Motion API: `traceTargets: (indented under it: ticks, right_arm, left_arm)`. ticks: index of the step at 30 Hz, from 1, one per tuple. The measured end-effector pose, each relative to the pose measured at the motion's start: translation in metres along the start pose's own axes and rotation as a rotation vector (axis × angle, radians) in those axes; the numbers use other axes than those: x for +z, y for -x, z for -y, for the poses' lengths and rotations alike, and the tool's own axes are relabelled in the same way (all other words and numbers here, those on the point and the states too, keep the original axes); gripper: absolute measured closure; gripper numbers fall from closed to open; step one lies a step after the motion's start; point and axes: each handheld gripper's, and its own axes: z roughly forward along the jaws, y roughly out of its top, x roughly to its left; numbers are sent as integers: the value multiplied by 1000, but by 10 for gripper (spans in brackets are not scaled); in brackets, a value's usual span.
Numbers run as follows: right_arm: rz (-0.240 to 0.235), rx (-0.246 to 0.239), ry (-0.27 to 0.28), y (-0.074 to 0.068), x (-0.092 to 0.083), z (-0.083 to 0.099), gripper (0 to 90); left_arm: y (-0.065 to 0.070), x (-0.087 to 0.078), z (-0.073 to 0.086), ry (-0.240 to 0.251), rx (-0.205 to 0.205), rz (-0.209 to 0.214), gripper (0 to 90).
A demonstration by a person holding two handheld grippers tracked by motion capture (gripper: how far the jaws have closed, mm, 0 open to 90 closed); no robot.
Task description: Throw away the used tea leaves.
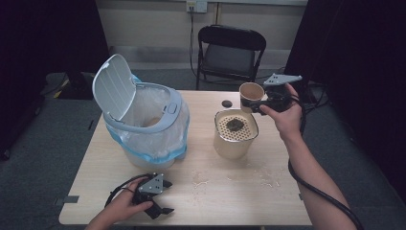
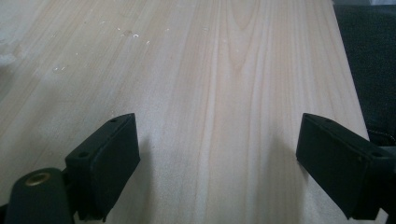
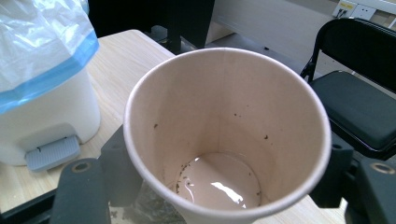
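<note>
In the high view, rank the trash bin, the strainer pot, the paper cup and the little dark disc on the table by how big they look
1. trash bin
2. strainer pot
3. paper cup, raised nearer the camera, so flattered
4. dark disc

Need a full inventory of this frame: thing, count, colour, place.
paper cup: 1, tan, gripped in the right gripper above the strainer pot, a little liquid and dark specks at its bottom
strainer pot: 1, cream, table centre-right, a dark clump on its perforated top
pedal bin: 1, white with grey-blue lid raised, clear blue-edged liner, table left
small dark disc: 1, black, far side of table behind the pot
table: 1, light wood, droplets near the front
folding chair: 1, black, beyond the table
left gripper: 1, black, jaws open, resting on the table at its near left edge
right gripper: 1, black, jaws closed on the paper cup
</note>
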Motion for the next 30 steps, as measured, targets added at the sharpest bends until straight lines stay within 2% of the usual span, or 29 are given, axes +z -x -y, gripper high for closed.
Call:
traceTargets:
  ticks: [5, 20, 30]
  right_arm:
    - [-12, -1, 15, -4, 1, -5, 278]
    - [-48, -14, 1, -17, 7, -18, 277]
    - [-93, -25, 4, -30, 11, -35, 275]
  left_arm:
    - [0, 1, 1, 10, -5, 4, 126]
    - [0, 1, 0, 7, -5, 9, 126]
    - [0, 1, 0, 5, -2, 9, 122]
